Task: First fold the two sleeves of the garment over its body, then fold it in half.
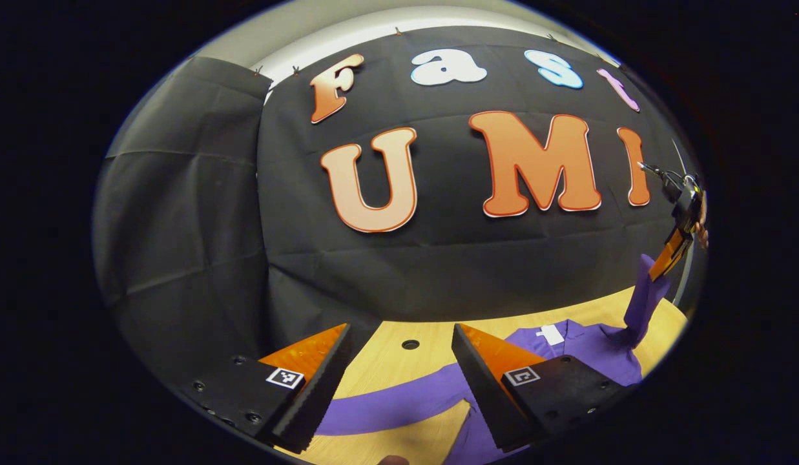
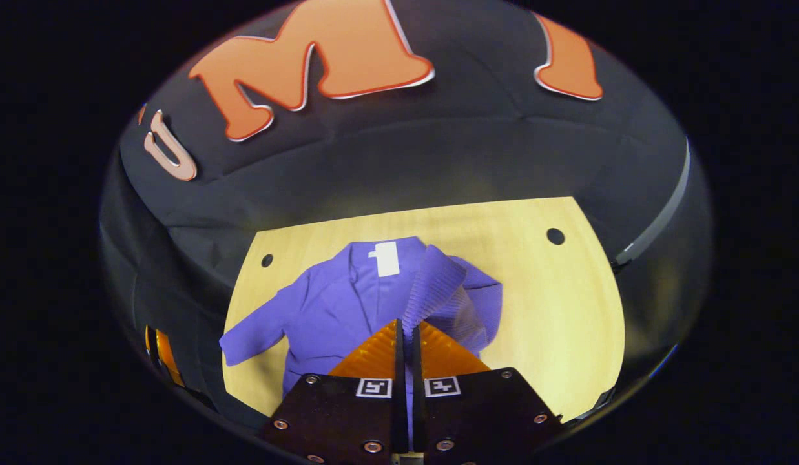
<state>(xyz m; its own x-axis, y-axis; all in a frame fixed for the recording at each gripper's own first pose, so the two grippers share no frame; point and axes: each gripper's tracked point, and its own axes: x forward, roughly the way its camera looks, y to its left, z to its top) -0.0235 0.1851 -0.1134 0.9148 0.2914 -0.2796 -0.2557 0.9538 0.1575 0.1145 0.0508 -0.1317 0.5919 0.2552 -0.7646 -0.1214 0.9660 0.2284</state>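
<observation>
Against the booth's black cloth, the purple garment [image 2: 347, 303] lies flat on the wooden counter [image 2: 554, 303]; right hand-held gripper [image 2: 407, 336] clamped on its raised sleeve [image 2: 435, 284], presumably to carry it over the body, while left hand-held gripper [image 1: 402, 374] hovers apart above the other sleeve [image 1: 386, 407].

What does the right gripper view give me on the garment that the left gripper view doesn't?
Right gripper view: the right gripper shut on one sleeve, lifted over the body; the other sleeve lies flat, spread out, unfolded.
Left gripper view: the left gripper open above that flat sleeve, holding nothing.
Both: the purple garment on the wooden table, with its white neck label.
</observation>
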